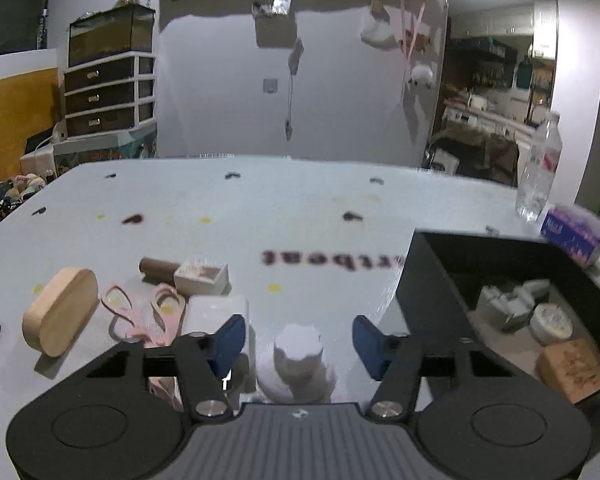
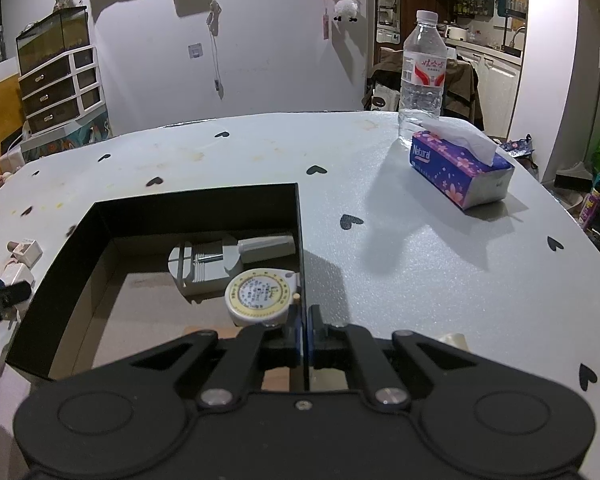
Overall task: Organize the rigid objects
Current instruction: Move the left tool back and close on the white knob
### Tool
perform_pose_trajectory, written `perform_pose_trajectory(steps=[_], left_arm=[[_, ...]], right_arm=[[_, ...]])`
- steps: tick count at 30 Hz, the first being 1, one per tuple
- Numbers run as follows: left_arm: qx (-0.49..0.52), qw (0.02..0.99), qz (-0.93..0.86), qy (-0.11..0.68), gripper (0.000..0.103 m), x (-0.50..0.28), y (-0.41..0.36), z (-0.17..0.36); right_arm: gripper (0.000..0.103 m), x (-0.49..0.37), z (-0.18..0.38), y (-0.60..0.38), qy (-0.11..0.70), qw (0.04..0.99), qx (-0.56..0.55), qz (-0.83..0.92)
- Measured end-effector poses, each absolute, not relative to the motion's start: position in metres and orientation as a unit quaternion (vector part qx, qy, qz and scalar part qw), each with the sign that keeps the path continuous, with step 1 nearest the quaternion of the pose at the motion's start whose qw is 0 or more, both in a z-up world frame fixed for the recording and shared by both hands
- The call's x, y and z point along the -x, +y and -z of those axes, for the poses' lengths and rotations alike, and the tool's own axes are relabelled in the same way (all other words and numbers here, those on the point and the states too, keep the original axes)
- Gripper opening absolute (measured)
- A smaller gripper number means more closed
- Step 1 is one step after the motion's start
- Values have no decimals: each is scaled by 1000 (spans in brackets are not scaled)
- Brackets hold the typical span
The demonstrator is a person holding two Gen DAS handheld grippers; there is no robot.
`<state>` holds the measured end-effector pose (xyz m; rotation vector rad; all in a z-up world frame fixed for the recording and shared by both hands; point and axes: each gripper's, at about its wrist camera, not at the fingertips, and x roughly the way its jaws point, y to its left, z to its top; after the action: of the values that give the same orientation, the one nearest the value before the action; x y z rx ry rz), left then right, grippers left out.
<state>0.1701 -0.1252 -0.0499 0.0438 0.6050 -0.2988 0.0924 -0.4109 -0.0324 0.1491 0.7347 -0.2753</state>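
On the tissue pack (image 2: 460,170): "Natural"

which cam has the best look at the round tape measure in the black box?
Right wrist view: the round tape measure lies close and sharp by the black box wall, its yellow ring and printed dial visible. The left wrist view shows it only small and blurred, near the frame's right edge, inside the same box.

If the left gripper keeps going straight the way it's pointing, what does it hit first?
Most likely the small white lidded jar, which sits on the table between the left gripper's open fingers. Beyond it the tabletop looks bare, though depth is unclear.
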Motion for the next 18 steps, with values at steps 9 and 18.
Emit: perform_pose_trajectory(steps=[9,18], left_arm=[[-33,938,150,311,30,-171,-127,62],[-27,937,166,307,30,-168,-127,53]], right_arm=[[4,-93,32,-411,359,921,-70,134],[4,-93,32,-411,359,921,-70,133]])
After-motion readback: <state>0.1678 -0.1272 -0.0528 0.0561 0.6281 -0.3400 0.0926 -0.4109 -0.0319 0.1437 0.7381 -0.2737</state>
